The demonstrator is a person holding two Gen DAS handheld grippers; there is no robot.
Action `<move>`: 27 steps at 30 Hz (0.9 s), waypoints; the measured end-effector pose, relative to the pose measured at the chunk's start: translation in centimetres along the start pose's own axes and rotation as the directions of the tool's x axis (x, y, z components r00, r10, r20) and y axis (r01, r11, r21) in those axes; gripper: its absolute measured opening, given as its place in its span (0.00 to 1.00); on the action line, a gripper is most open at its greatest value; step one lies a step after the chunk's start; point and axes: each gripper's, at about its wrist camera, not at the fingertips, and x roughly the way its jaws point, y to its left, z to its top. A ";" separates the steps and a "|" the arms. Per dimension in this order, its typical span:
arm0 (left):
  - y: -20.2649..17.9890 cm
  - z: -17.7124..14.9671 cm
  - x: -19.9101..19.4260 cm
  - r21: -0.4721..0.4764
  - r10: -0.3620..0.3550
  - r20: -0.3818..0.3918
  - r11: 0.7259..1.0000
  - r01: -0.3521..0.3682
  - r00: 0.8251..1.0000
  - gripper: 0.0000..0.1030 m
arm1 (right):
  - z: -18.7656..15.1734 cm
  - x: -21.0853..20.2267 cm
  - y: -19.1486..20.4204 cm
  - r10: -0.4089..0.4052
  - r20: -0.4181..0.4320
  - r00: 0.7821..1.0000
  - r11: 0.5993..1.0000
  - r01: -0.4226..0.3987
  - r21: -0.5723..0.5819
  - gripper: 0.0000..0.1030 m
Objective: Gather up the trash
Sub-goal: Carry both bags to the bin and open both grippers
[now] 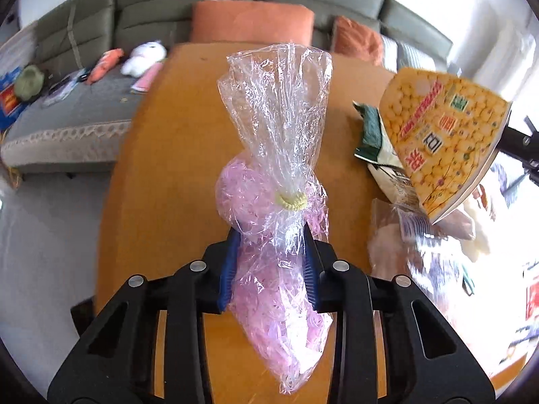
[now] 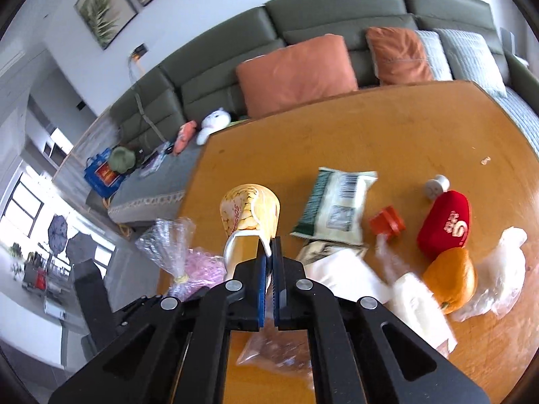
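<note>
While our left hand-held gripper [image 1: 269,262] clamped the bag [image 1: 273,235], our right hand-held gripper [image 2: 269,256] pinched the cup [image 2: 251,212] above the desk [image 2: 404,128]

The left gripper [image 1: 273,262] is pointed steeply downward, and its 2 blue pads are pressed against the sides of a clear bag [image 1: 274,208] of pink shreds. The right gripper [image 2: 269,262] is also tilted downward, its jaws nearly together, with the rim of a paper cup [image 2: 251,215] pinched between the pads.

Bright daylight, fisheye-warped edges, right side seemingly motion-blurred
</note>
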 end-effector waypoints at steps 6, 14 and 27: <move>4.4 -3.2 -4.7 -0.102 0.084 0.044 0.992 -0.079 0.995 0.32 | -1.5 0.2 5.2 0.069 -0.038 0.997 0.994 -0.072 -0.083 0.04; 12.1 -8.8 -10.0 -0.259 0.223 0.042 0.944 -0.205 0.974 0.32 | -5.6 1.9 14.6 0.194 -0.169 0.966 0.947 -0.229 -0.224 0.04; 24.8 -20.3 -15.5 -0.488 0.399 -0.126 0.772 -0.407 0.908 0.34 | -15.5 8.4 31.6 0.205 -0.445 0.872 0.796 -0.413 -0.443 0.04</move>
